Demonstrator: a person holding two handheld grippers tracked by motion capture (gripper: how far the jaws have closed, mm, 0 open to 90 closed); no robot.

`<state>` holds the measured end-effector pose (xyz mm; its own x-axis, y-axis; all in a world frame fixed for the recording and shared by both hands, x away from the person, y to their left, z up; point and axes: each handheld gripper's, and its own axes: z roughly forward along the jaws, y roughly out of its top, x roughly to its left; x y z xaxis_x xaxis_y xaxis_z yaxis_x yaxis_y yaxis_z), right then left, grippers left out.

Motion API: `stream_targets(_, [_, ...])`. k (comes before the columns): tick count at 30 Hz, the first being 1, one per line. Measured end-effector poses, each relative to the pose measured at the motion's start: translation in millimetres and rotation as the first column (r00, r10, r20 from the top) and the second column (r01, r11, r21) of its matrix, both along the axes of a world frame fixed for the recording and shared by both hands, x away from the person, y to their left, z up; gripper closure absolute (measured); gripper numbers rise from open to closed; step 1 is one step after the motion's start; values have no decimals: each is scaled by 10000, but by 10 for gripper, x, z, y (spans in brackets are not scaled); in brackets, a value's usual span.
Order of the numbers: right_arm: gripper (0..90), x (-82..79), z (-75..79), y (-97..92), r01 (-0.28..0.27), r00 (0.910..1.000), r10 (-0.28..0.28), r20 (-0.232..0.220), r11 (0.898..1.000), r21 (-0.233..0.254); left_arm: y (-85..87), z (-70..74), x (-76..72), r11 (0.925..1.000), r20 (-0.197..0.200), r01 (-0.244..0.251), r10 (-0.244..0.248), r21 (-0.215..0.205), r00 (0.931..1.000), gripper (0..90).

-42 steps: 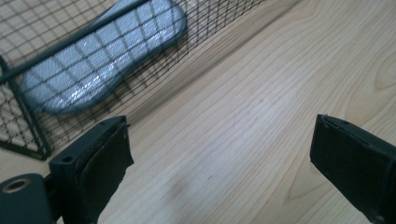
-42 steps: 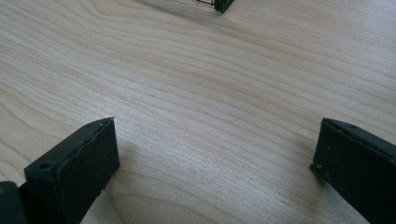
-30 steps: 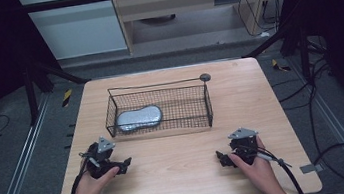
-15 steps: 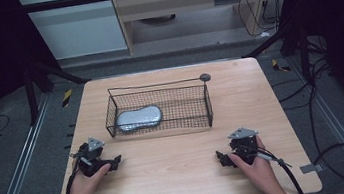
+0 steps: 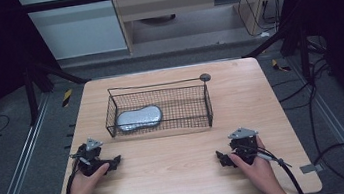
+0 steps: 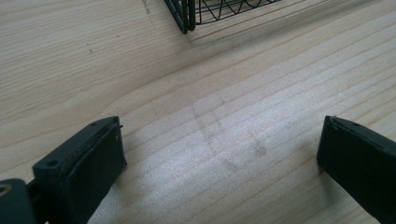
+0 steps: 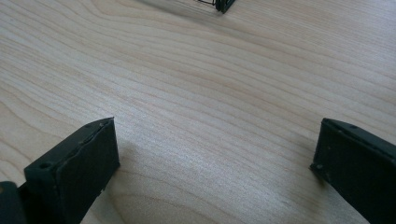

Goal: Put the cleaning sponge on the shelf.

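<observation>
Two pairs of black jaws stand wide apart with only bare wood between them, so neither grips anything. In the left gripper view the left gripper (image 6: 219, 158) has just been opening its jaws, nothing lying in the gap; in the right gripper view the right gripper (image 7: 215, 163) is spread just as wide over the light wooden surface (image 7: 196, 84).

From the high view, the left gripper (image 5: 113, 162) sits at the lower left of the frame and the right gripper (image 5: 223, 158) at the lower right, each low over the surface (image 5: 180, 176) and well apart from the other. Beyond them, toward the upper middle of the frame, stands the black wire-mesh basket (image 5: 183, 123), and inside it, at its left end, lies the flat silvery-grey peanut-shaped object (image 5: 137, 118). Its long axis runs left to right across the frame, along the basket's long side.

That object lies up and slightly right of the left jaws, and up and far to the left of the right jaws, so the left hand is judged the nearer. The basket's corner (image 6: 184, 14) shows at the top of the left gripper view, a little left of centre. Any reach for the object would probably have to clear the basket's near wall from above.
</observation>
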<state>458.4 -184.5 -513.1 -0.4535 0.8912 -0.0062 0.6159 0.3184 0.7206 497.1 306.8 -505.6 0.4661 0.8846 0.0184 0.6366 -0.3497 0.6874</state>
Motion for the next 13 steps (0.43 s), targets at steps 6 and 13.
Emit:
stream_targets(6, [3,0,0,1,4,10000,-4,-1,10000,1,11,-27,-10,9999,295,16,-12,-141,9996,0])
stream_targets(13, [3,1,1,4,26,10000,-26,-12,10000,21,11,-27,-9,9999,293,18,-14,-142,9996,0])
